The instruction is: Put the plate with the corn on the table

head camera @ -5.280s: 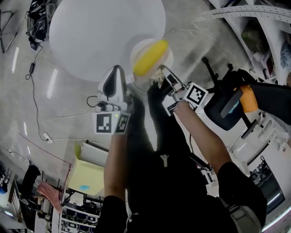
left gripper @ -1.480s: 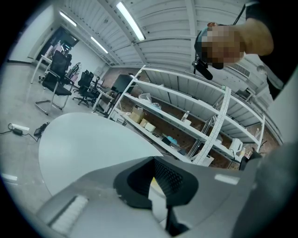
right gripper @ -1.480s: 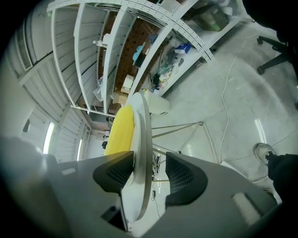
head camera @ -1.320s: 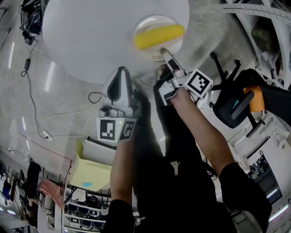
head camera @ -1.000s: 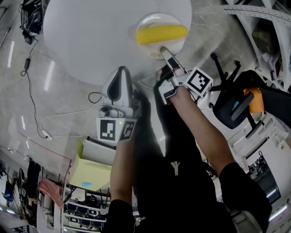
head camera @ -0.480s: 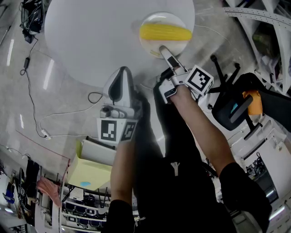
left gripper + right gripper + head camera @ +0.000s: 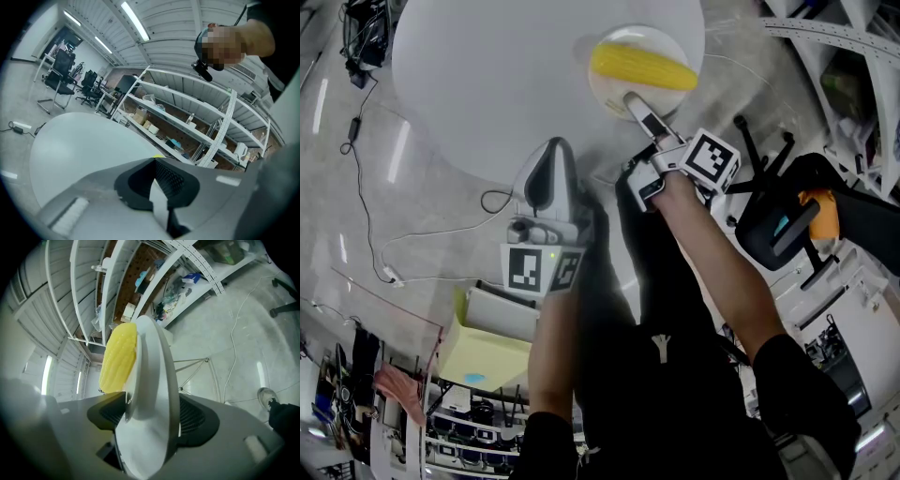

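Right claw (image 7: 630,97): jaws just opening, loosely astride near rim of plate (image 7: 605,86); corn (image 7: 642,66) crosswise beyond, on worktop (image 7: 487,75).

- A black office chair (image 7: 776,228) stands on the grey floor at the right of the head view, with an orange thing (image 7: 821,214) just beside it.
- A thin white cable (image 7: 422,234) trails across the floor to a power strip (image 7: 394,278).
- An open box with a yellow inside (image 7: 483,354) sits lower left.
- In the left gripper view, white shelf racks (image 7: 187,123) carry boxes and bottles, more black chairs (image 7: 61,77) stand far left, and light strips (image 7: 136,21) run along the ceiling.
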A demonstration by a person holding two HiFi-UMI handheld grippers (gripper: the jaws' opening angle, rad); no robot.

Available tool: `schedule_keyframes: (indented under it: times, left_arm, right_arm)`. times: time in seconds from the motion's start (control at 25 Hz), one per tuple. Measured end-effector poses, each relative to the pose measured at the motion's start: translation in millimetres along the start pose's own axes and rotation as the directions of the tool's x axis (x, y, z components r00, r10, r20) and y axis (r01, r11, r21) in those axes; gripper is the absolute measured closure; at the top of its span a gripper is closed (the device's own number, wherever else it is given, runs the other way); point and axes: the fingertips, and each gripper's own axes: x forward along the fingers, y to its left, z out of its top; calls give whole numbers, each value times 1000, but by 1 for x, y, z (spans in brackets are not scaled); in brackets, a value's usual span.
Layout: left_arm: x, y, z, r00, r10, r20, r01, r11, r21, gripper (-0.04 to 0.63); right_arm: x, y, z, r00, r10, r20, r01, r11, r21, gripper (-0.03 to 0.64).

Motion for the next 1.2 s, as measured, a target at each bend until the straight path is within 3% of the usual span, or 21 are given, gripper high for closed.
schedule_keyframes:
  times: [1.2]
  left_arm:
    - [3,5,4,1000,13,8,-13,1000,-8,592]
  right_arm:
    - [13,6,3,1000,10,-7,-9,1000,6,241]
